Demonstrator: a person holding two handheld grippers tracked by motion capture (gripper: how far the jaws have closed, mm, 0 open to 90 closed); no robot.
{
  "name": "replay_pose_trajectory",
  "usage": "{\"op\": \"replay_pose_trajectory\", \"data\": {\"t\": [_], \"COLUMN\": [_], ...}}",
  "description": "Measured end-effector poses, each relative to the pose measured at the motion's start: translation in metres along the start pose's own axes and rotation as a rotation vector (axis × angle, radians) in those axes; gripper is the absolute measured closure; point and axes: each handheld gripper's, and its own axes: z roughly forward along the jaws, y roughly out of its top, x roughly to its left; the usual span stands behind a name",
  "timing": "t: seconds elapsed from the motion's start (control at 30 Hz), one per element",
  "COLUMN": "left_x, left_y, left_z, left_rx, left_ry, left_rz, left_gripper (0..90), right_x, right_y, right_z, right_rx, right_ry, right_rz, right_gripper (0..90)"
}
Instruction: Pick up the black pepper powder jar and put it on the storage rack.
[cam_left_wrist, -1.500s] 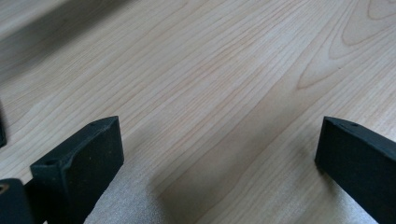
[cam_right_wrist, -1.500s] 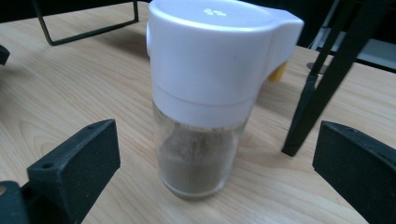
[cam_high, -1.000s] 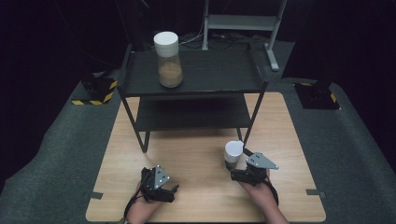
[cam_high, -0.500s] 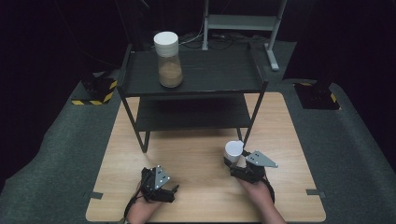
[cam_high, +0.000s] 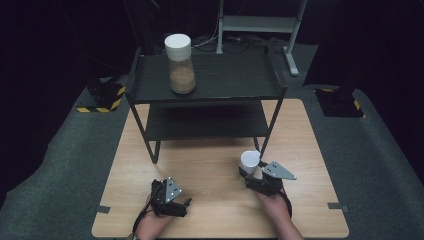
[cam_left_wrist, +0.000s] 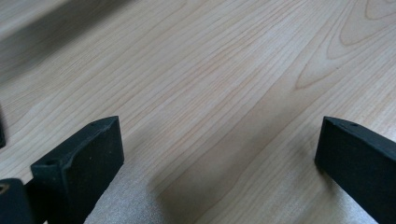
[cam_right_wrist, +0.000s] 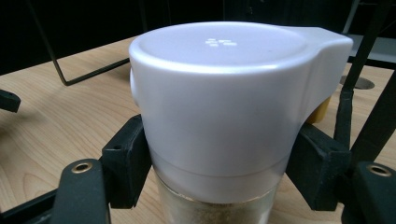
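Now the right tongs (cam_high: 251, 172) have just been closing and clamp a white-capped spice jar (cam_high: 249, 161) standing on the table (cam_high: 210, 160) near the shelf rack's front right leg. Meanwhile the left tongs (cam_high: 186, 204) rest apart on bare wood

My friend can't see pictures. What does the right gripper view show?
A clear jar with a round white plastic lid and tan powder inside, held between two black jaws, which have just closed on it. It stands on a light wooden table.
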Motion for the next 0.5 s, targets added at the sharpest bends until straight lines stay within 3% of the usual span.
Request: {"op": "replay_pose_trajectory", "data": {"t": [0.23,0.5], "left_x": [0.0,0.0], "left_y": [-0.001,-0.001], "left_z": [0.0,0.0], "left_rx": [-0.003,-0.003], "left_ry": [-0.001,-0.001], "left_rz": [0.001,0.0], "left_gripper": [1.4,1.4], "right_x": [0.002,0.012], "right_y": [0.001,0.01], "right_z": [-0.007,-0.023], "right_rx": [-0.015,-0.044], "right_ry": [-0.008,-0.003], "right_rz": [0.007,-0.027], "right_gripper": [29.4,29.4]}}
